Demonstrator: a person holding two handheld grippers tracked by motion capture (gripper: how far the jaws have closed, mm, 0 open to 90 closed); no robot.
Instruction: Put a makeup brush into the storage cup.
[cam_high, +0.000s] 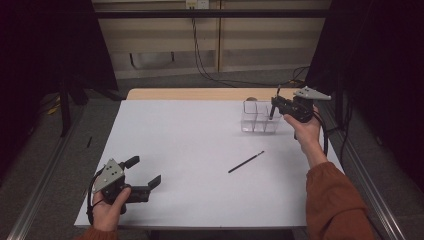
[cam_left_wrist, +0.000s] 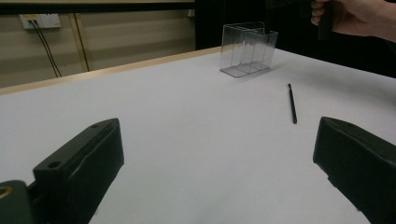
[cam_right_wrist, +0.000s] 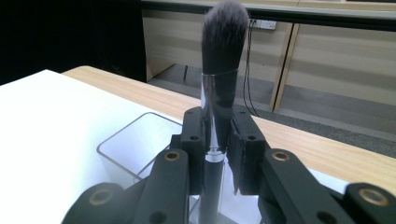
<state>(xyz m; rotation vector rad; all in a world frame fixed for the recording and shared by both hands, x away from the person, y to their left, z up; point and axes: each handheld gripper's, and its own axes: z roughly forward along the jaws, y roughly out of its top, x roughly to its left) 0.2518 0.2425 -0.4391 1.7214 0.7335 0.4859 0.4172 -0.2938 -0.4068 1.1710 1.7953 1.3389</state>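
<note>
Far left, near edge of the table (cam_high: 200, 140): my left gripper (cam_high: 145, 172) sits low in the hand, jaws spread wide with nothing between them. In the left gripper view the two black jaws stand far apart over bare white surface, looking across at the rest of the setup.

Moving right, middle of the table: a thin black pencil-like stick (cam_high: 246, 162) lies flat on the white top, angled, by itself, well apart from both grippers. Same stick in the left gripper view (cam_left_wrist: 292, 103), nearer to me than the organizer.

Further right, toward the far edge: a clear acrylic organizer (cam_high: 257, 117) with several open-top compartments, standing upright on the white surface just before the wooden strip. It is see-through in the left gripper view too (cam_left_wrist: 247, 55).

Far right: my right gripper (cam_high: 276, 106) is held up at the organizer's right side, grey plate on top. Its jaws are clamped on a makeup brush (cam_right_wrist: 218, 84), pinching the shiny ferrule and handle, dark bristles pointing up. In the right gripper view the brush stands upright between the pads, handle end going down over an organizer compartment (cam_right_wrist: 135, 140); I cannot tell whether the handle tip touches the bottom. In the high view the brush (cam_high: 272, 107) shows as a dark sliver at the organizer's right end.
</note>
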